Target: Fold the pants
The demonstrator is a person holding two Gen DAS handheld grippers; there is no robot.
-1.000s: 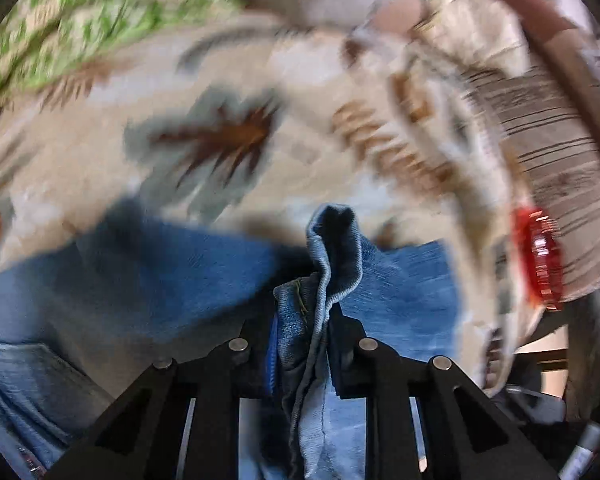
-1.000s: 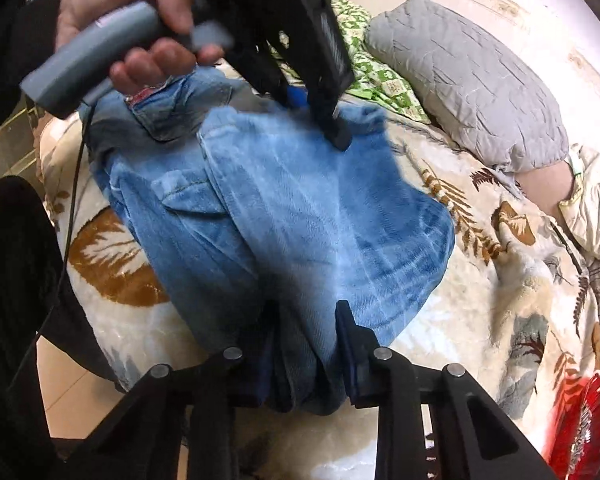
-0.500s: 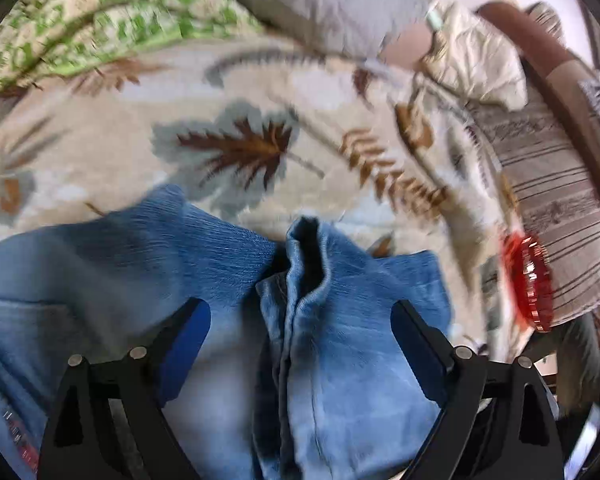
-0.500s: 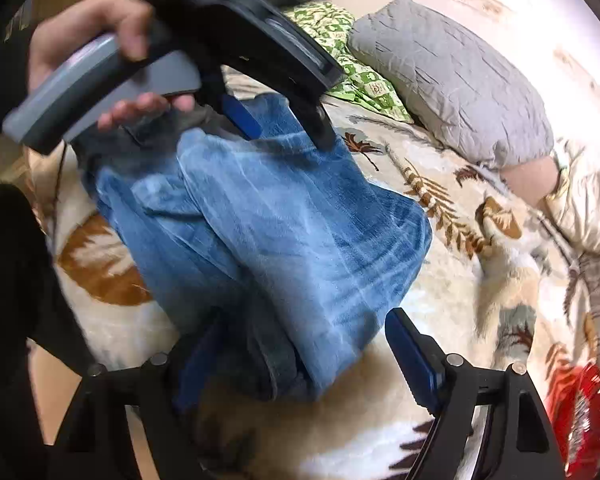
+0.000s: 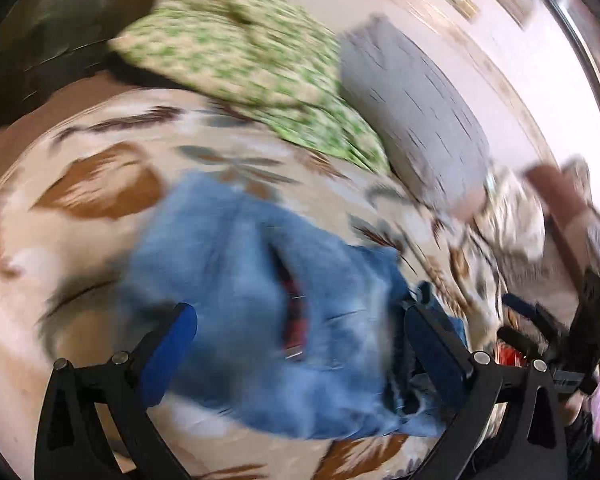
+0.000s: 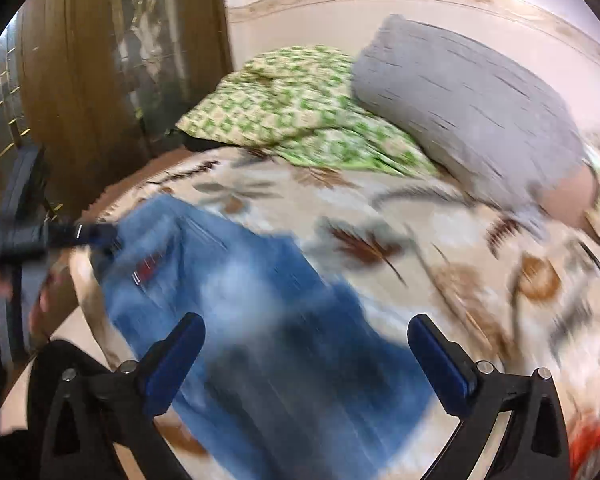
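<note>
My left gripper (image 5: 296, 344) and right gripper (image 6: 306, 356) both have their jaws spread wide with nothing between the pads. The blue jeans (image 5: 260, 288) lie bunched on the leaf-print blanket (image 6: 440, 240), below the green pillow (image 6: 300, 120) and grey pillow (image 6: 468, 104). A reddish tag (image 6: 148, 268) on the denim is too blurred for me to read.

Both views: heavy motion blur. Left wrist view: jeans (image 5: 260, 300) and leaf-print blanket (image 5: 92, 184) smeared, grey pillow (image 5: 412, 120) streaked; only the gripper's own black frame and blue pads (image 5: 172, 352) are sharp. Right wrist view: same blur, worst low in the frame, denim (image 6: 260, 320) reduced to streaks. Soft, even indoor light, bright on the pale wall (image 6: 340, 12); wooden wardrobe (image 6: 80, 80) at left dimmer. Fisheye bending strong at the edges, black vignette in the corners. No hard shadows or glare.
</note>
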